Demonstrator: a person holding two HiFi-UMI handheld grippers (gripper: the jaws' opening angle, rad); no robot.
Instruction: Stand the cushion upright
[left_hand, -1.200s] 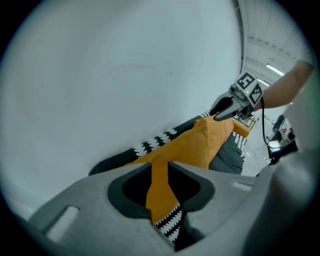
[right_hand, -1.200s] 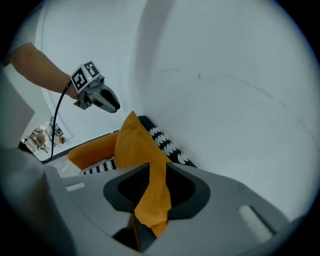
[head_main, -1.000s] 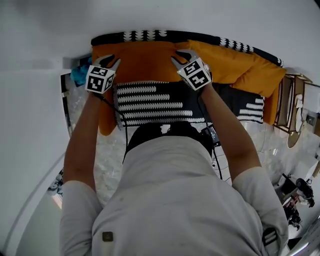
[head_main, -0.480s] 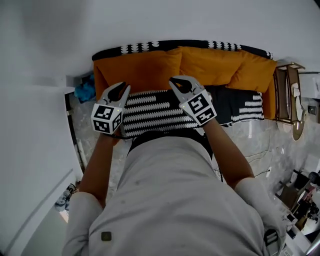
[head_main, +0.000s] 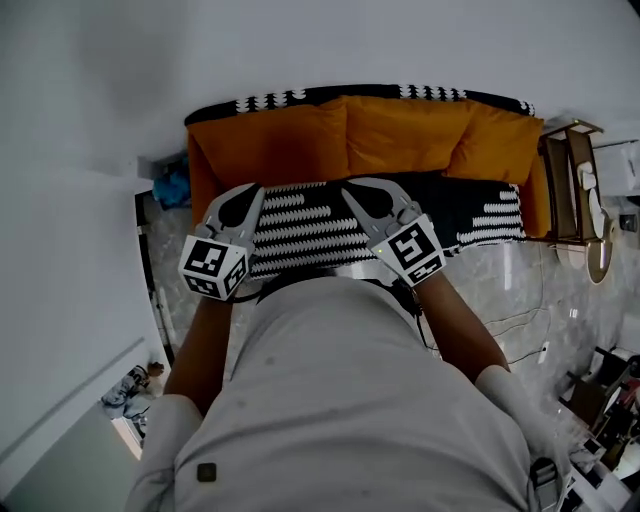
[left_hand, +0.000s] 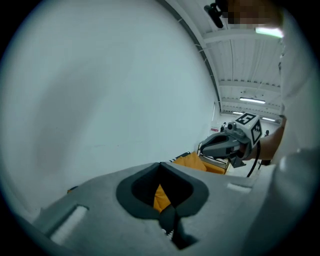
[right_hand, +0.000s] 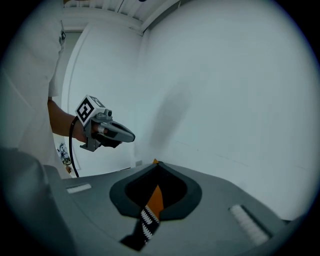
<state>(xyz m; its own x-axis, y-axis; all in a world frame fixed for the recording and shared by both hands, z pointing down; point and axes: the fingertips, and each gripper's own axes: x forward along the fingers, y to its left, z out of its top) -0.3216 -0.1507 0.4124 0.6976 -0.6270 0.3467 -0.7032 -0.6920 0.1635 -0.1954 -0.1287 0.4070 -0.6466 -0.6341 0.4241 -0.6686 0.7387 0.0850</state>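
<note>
Three orange cushions stand upright in a row against the sofa's back: the left cushion (head_main: 270, 145), the middle one (head_main: 405, 130) and the right one (head_main: 500, 145). My left gripper (head_main: 254, 190) hangs shut and empty above the black-and-white patterned seat (head_main: 300, 215), short of the left cushion. My right gripper (head_main: 350, 186) is beside it, also shut with nothing held. In the left gripper view the jaws (left_hand: 160, 165) meet, with a sliver of orange cushion (left_hand: 160, 197) behind them. In the right gripper view the shut jaws (right_hand: 157, 164) frame orange fabric (right_hand: 156, 197) and patterned seat (right_hand: 147, 220).
A white wall (head_main: 320, 40) runs behind the sofa. A wooden side rack (head_main: 570, 180) stands at the sofa's right end, a blue object (head_main: 172, 185) at its left end. Marble floor (head_main: 520, 290) lies to the right. The person's torso fills the lower head view.
Both grippers have drawn back from the left cushion's top edge toward the person and risen, and their jaws have closed. The cushion stays leaning upright on the sofa back.
</note>
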